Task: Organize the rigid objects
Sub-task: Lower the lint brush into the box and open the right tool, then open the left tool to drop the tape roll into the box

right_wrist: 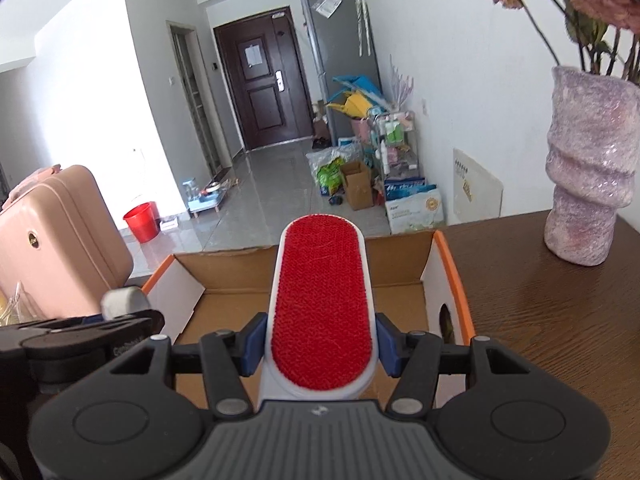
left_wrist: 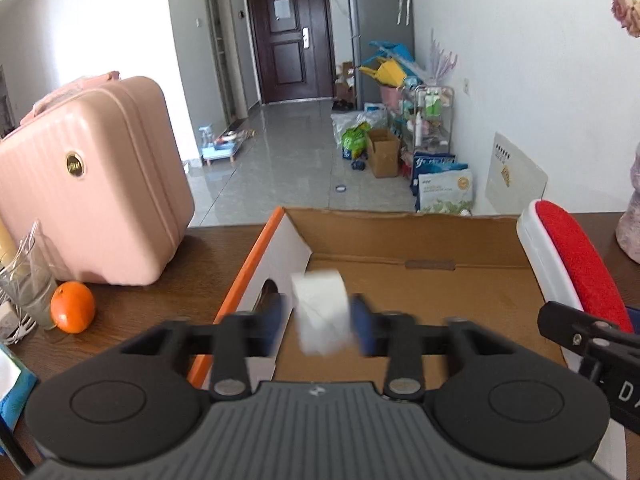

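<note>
Your left tool (left_wrist: 320, 320): jaws apart, white roll (left_wrist: 322, 310) loose between. Right tool (right_wrist: 320, 344) clamps lint brush (right_wrist: 322, 300) over box (right_wrist: 236, 276).

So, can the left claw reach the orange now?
Probably not yet: the left claw has a white roll between its fingers over the box; the orange sits unblocked.

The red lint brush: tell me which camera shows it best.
The right wrist view. There the red lint brush lies lengthwise in mid-frame, its whole red pad facing the camera above the cardboard box. The left wrist view catches it only edge-on at the right margin, partly hidden by the other tool.
</note>
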Available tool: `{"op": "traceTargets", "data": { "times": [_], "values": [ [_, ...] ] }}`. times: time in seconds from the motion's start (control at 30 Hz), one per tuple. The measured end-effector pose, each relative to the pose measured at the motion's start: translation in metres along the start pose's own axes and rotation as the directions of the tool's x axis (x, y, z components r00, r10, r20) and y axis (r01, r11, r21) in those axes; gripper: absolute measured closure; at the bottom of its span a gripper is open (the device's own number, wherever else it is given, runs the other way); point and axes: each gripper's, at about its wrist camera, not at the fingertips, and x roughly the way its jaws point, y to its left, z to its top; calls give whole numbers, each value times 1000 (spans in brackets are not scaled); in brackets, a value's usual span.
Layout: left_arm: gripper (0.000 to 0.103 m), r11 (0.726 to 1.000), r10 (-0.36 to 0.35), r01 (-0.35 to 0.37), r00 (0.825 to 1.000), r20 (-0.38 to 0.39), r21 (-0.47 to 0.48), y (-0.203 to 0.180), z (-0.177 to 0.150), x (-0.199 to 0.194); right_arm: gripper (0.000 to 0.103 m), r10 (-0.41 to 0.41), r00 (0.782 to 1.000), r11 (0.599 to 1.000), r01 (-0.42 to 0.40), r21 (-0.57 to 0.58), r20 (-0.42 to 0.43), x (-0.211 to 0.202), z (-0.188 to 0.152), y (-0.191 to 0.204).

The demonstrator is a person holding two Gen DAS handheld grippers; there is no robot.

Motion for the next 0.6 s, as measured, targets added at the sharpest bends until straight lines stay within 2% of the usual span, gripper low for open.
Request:
{"op": "traceTargets", "data": {
  "times": [0.03, 0.07, 0.1, 0.17, 0.43, 0.6],
  "values": [
    [11, 1000, 26, -26, 1000, 10, -1, 1, -1, 0, 33, -10, 1000, 1000, 10, 3, -3, 0, 1, -1],
    [4, 999, 46, -46, 998, 37, 1, 3, -2, -3, 25, -26, 1000, 1000, 26, 2, 3, -1, 1, -1],
    [4, 999, 50, -50, 997, 56, 6, 4, -3, -5, 15, -37, 999, 999, 37, -4, 13, -4, 1, -1],
    [0, 999, 40, -40, 998, 49, -1, 9, -2, -7, 15, -48, 999, 999, 48, -9, 17, -7, 2, -1],
    [0, 999, 49, -49, 998, 50, -4, 14, -3, -12, 7, -49, 999, 998, 49, -26, 17, -12, 2, -1],
    [0, 999, 28, -27, 998, 48, -17, 20, -6, -19, 3, -39, 999, 998, 40, -37, 26, -20, 0, 2]
  ]
}}
